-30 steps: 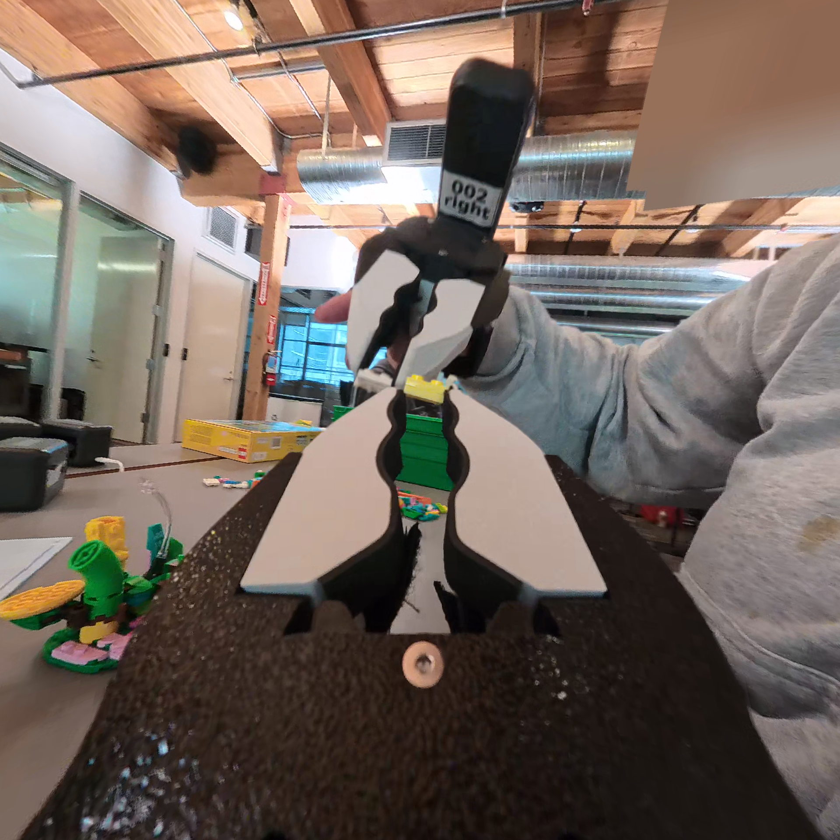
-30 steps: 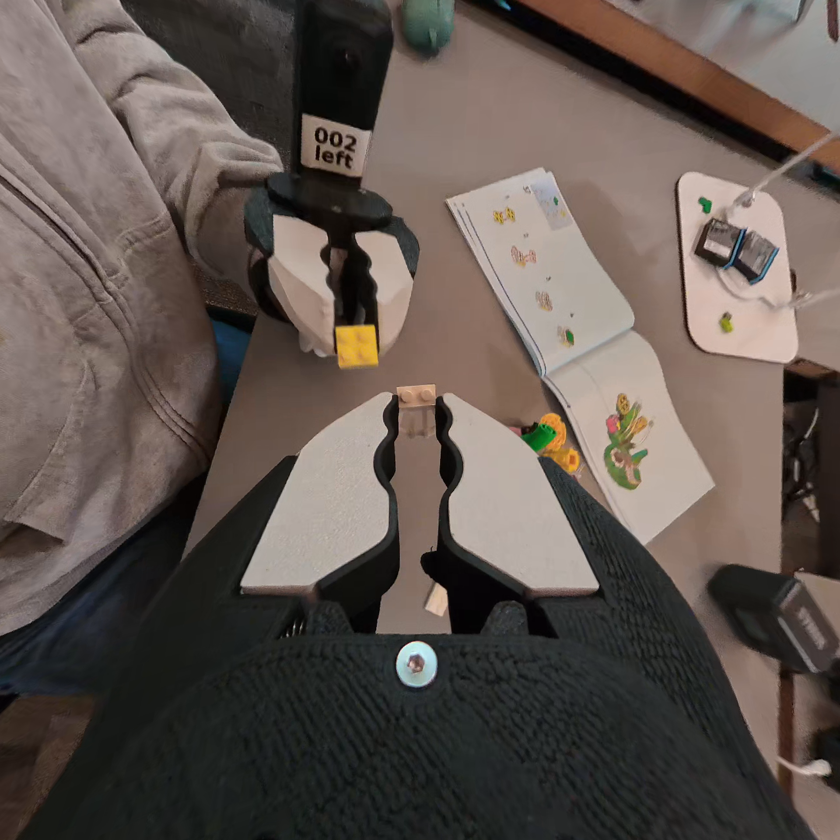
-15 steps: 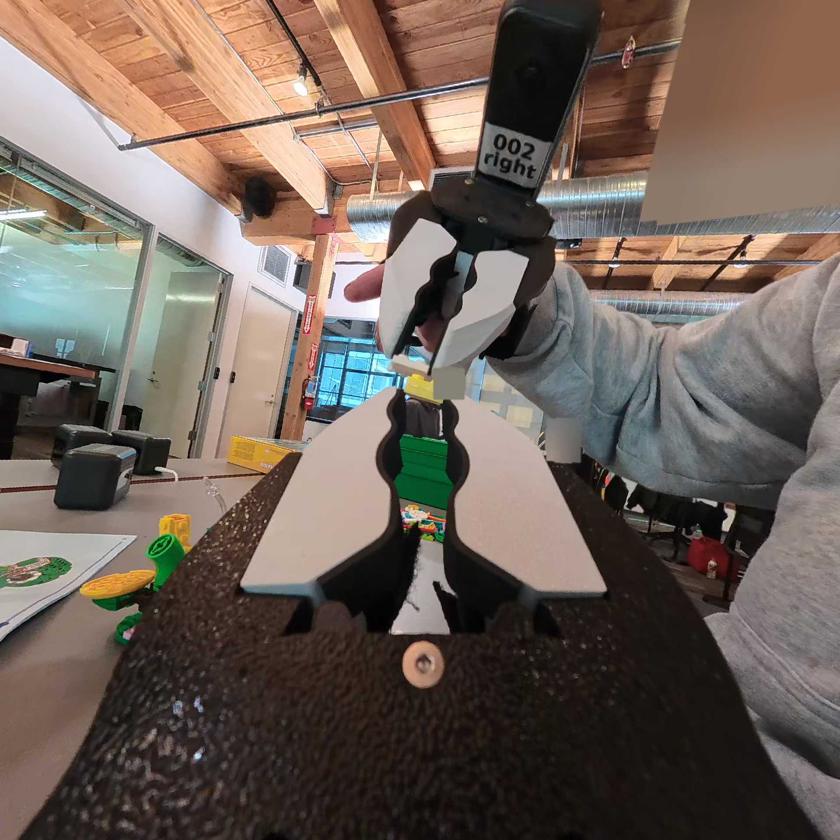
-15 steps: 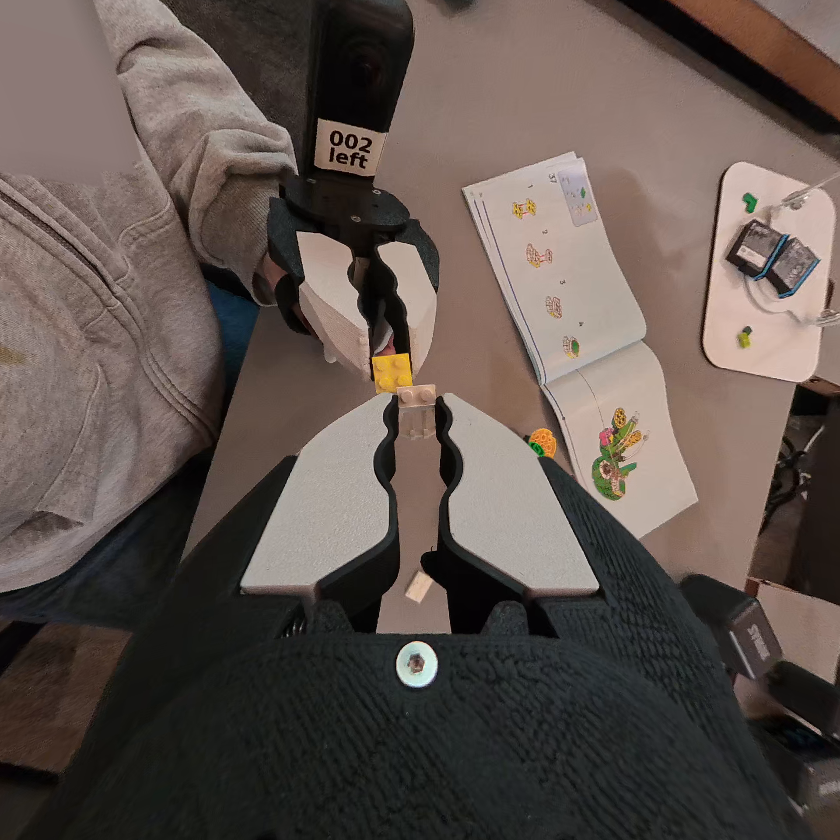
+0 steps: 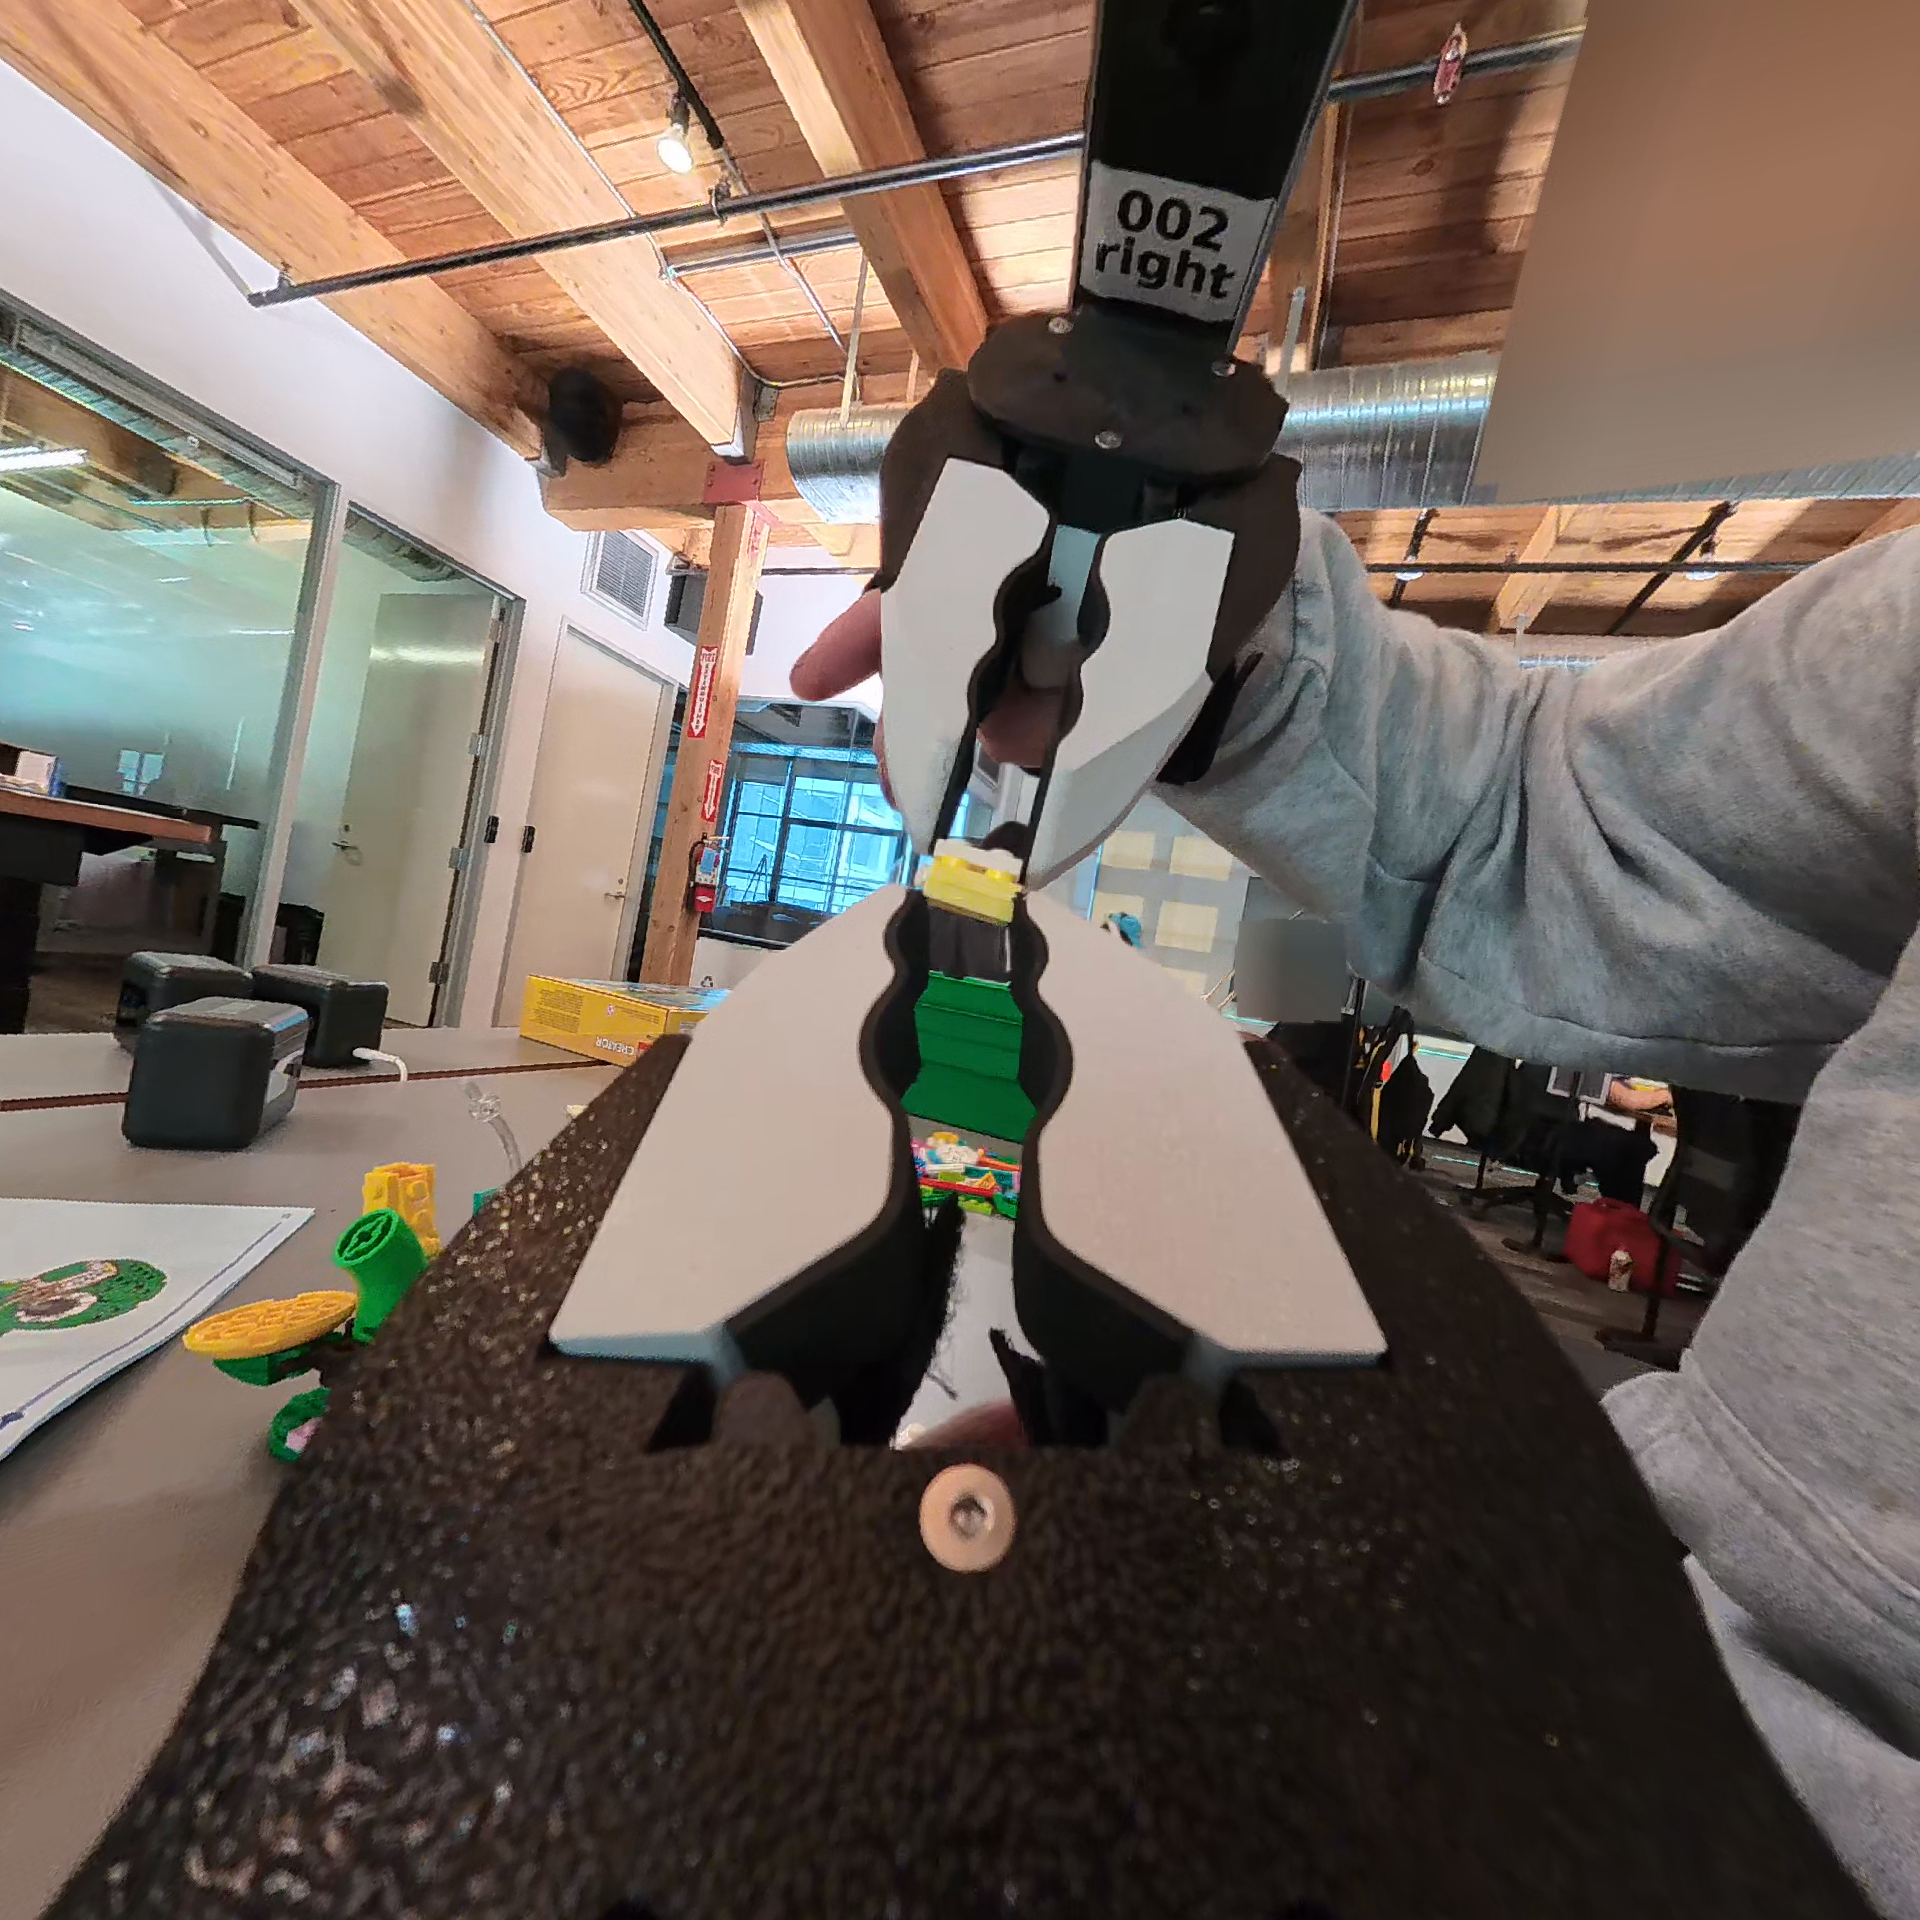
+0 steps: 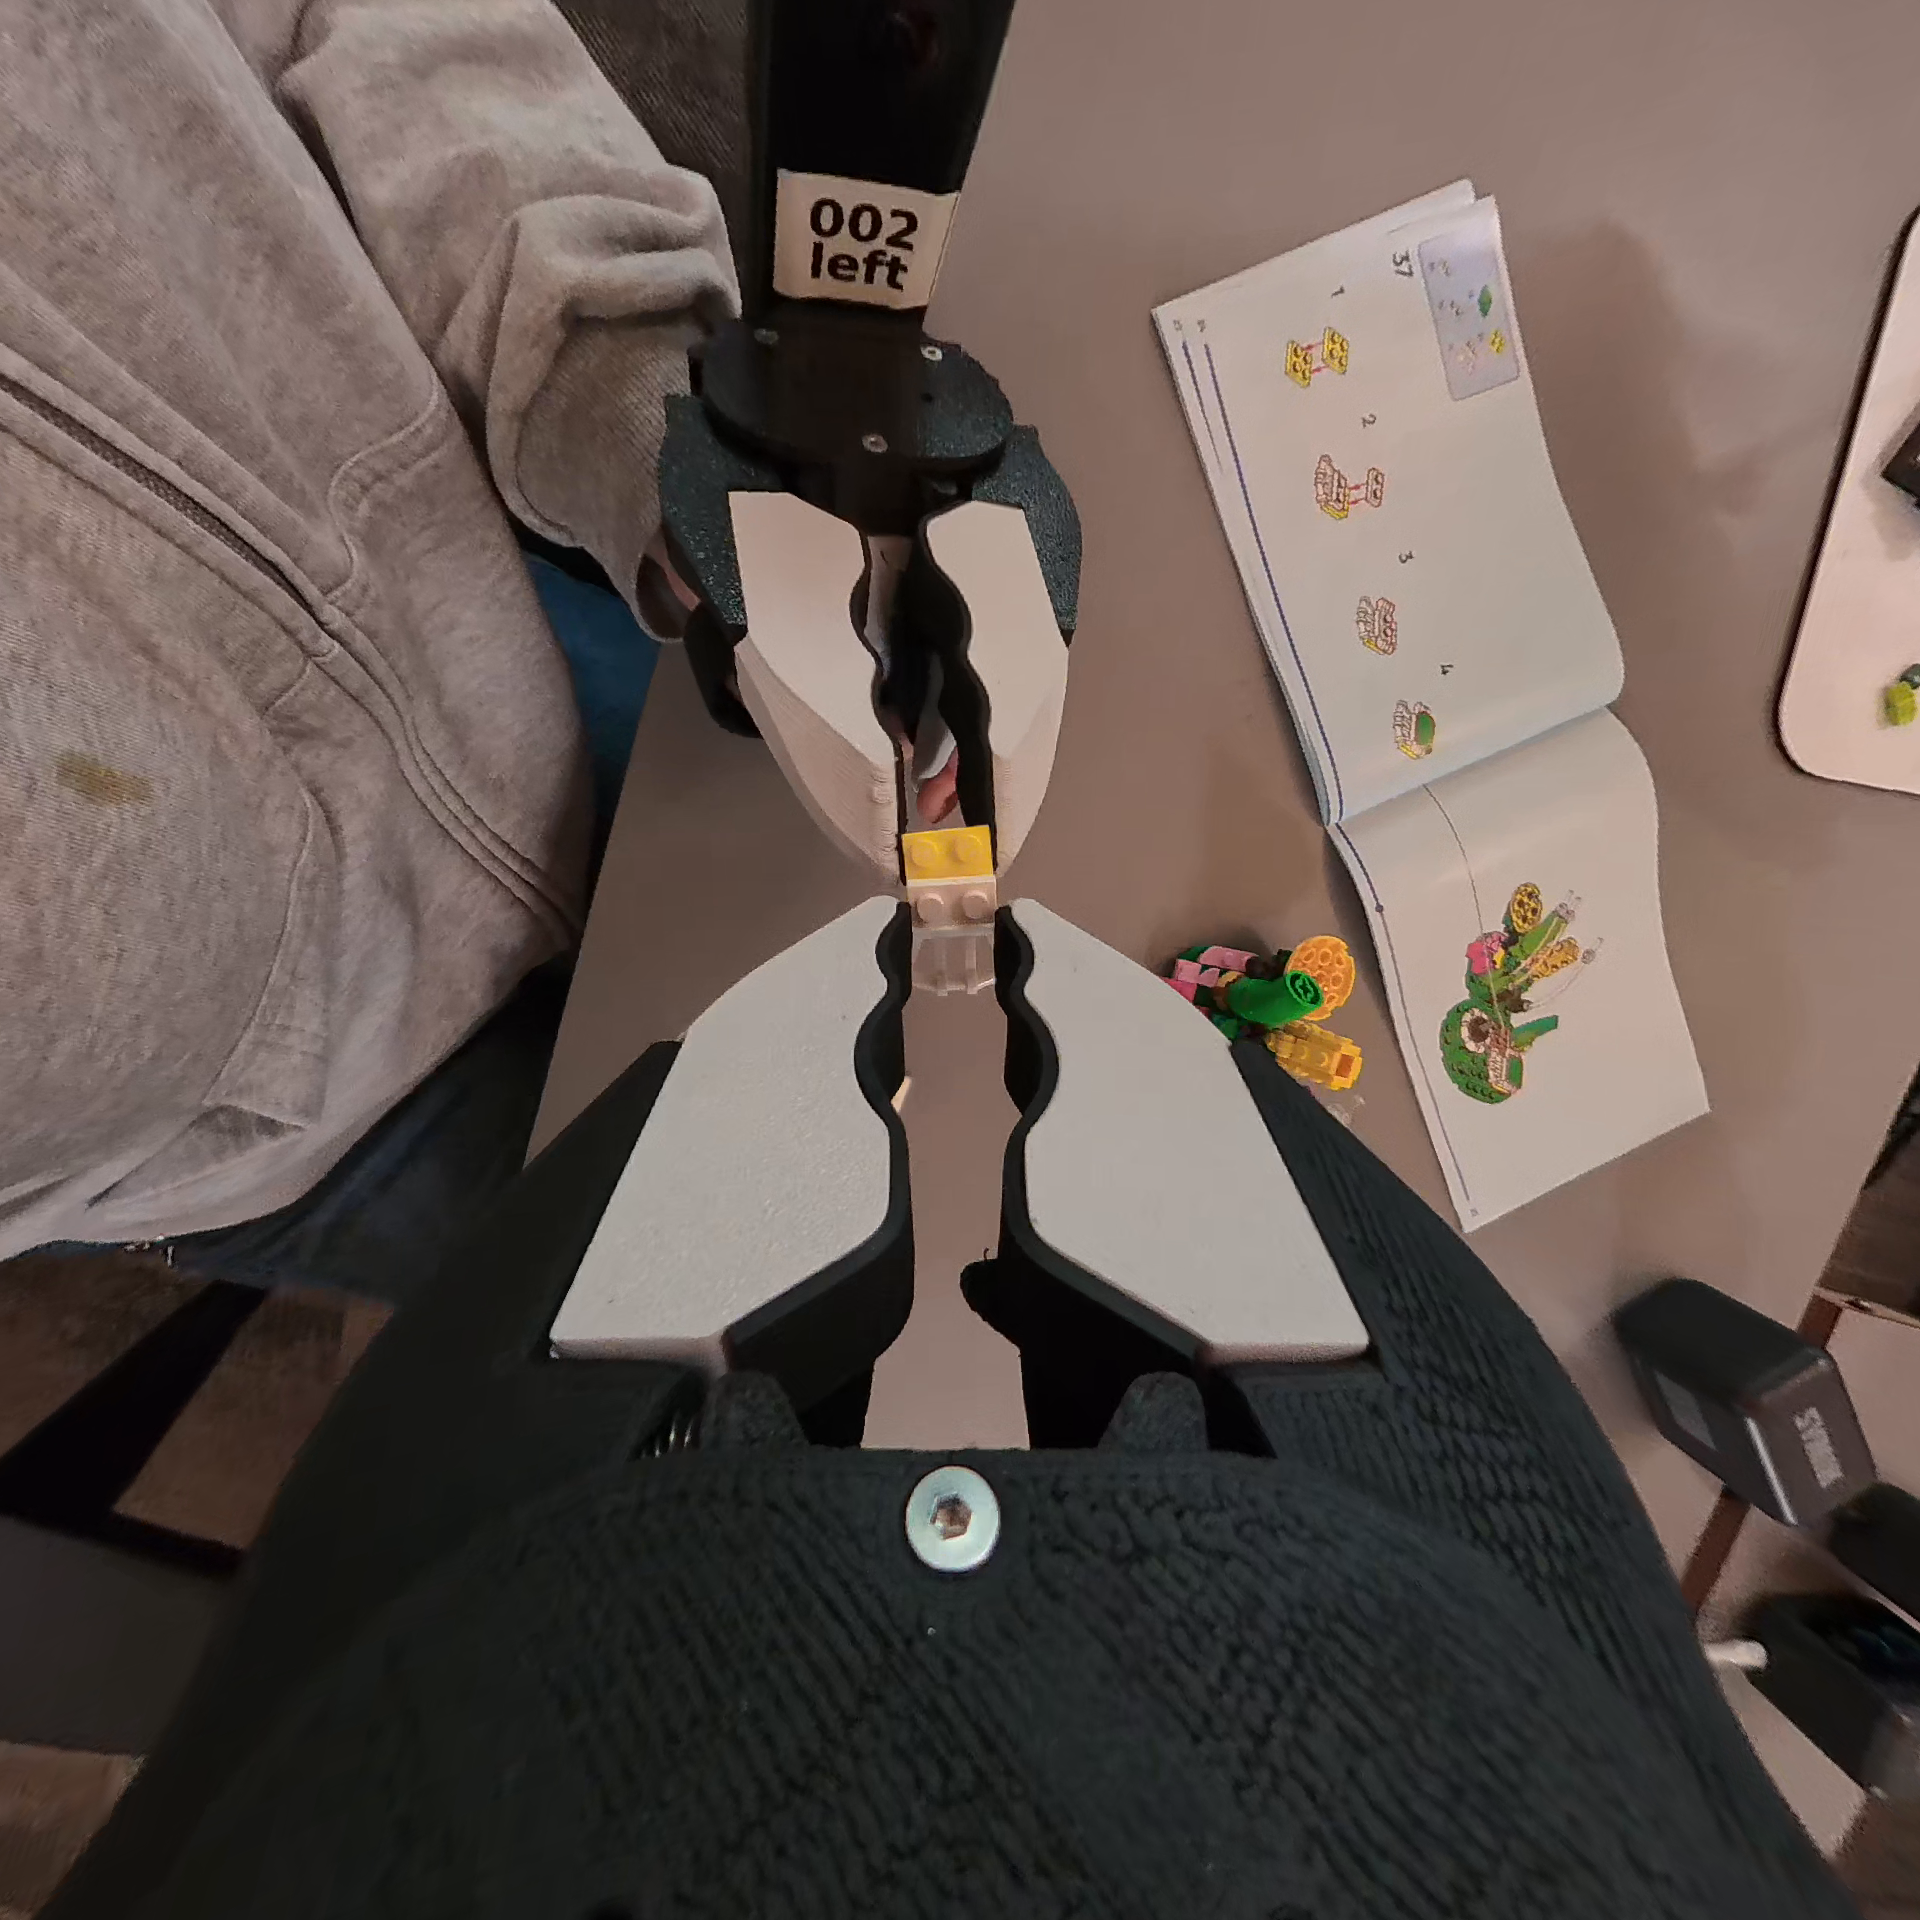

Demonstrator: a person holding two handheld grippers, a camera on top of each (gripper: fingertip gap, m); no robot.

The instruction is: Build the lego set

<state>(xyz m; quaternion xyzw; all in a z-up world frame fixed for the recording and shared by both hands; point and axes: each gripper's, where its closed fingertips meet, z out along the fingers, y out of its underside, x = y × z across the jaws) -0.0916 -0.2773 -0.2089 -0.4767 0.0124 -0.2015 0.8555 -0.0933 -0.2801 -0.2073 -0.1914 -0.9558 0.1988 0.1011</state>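
Observation:
My left gripper (image 5: pixel 971 912) is shut on a small yellow brick (image 5: pixel 971 890). My right gripper (image 6: pixel 948 916) is shut on a tan plate (image 6: pixel 948 902) with a clear piece (image 6: pixel 948 961) behind it. The two grippers face each other tip to tip in the air above the grey table (image 6: pixel 1143 156). The tan plate rests against the yellow brick (image 6: pixel 945 852), studs facing the right wrist camera. In the left wrist view the right gripper (image 5: pixel 977 847) comes down from above onto the brick. A partly built green, yellow and pink plant model (image 6: pixel 1268 997) stands on the table.
An open instruction booklet (image 6: pixel 1455 727) lies right of the model. A white tray (image 6: pixel 1860 520) is at the far right. Black boxes (image 5: pixel 213 1070), a yellow carton (image 5: pixel 613 1018), a green bin (image 5: pixel 966 1049) and loose bricks (image 5: pixel 966 1174) sit farther off. A person's grey sleeve (image 5: pixel 1507 831) is at the right.
The two grippers have closed the gap between them. The yellow brick and the tan plate were apart a second ago and now touch. Both grippers stay shut on their pieces.

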